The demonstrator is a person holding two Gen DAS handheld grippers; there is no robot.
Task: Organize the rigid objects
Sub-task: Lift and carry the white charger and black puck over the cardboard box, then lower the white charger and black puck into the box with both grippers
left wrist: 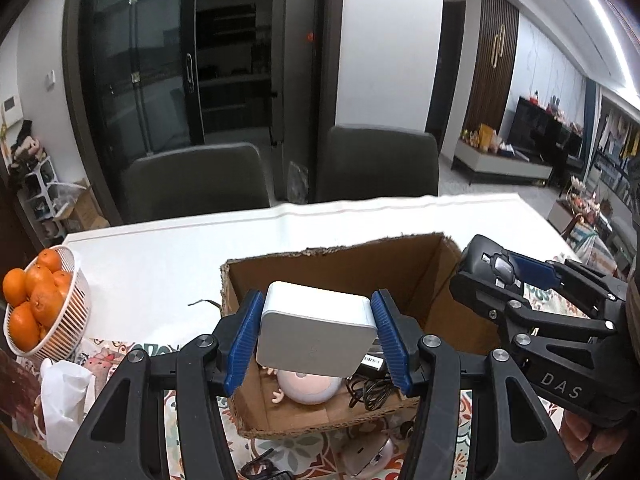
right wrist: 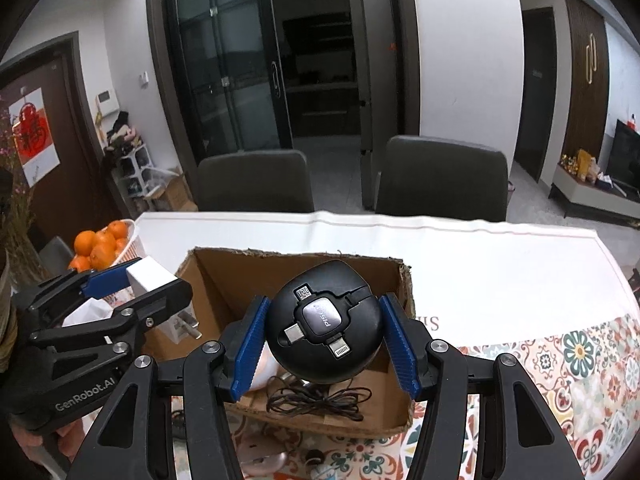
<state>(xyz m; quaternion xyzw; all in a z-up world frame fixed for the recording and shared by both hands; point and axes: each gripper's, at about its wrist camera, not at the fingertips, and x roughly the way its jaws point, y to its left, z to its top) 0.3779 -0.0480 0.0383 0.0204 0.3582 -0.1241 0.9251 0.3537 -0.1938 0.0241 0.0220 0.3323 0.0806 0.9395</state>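
Note:
My left gripper (left wrist: 316, 330) is shut on a white square box (left wrist: 316, 326), held above the open cardboard box (left wrist: 340, 264). My right gripper (right wrist: 326, 332) is shut on a round black cable reel (right wrist: 326, 324) with several connector tips on its face, also over the cardboard box (right wrist: 296, 268). Inside the box lie a pale round toy (left wrist: 306, 390), a black adapter (left wrist: 372, 360) and a coiled black cord (right wrist: 320, 398). The right gripper (left wrist: 508, 276) shows at the right of the left wrist view. In the right wrist view the left gripper (right wrist: 132, 284) stands at the left with the white box (right wrist: 150, 278).
A white basket of oranges (left wrist: 64, 320) stands at the table's left edge, with a white tissue pack (left wrist: 64, 396) in front of it. Small items lie on the patterned cloth (right wrist: 580, 368) near me. Two dark chairs (left wrist: 200, 180) stand behind the white table (left wrist: 160, 264).

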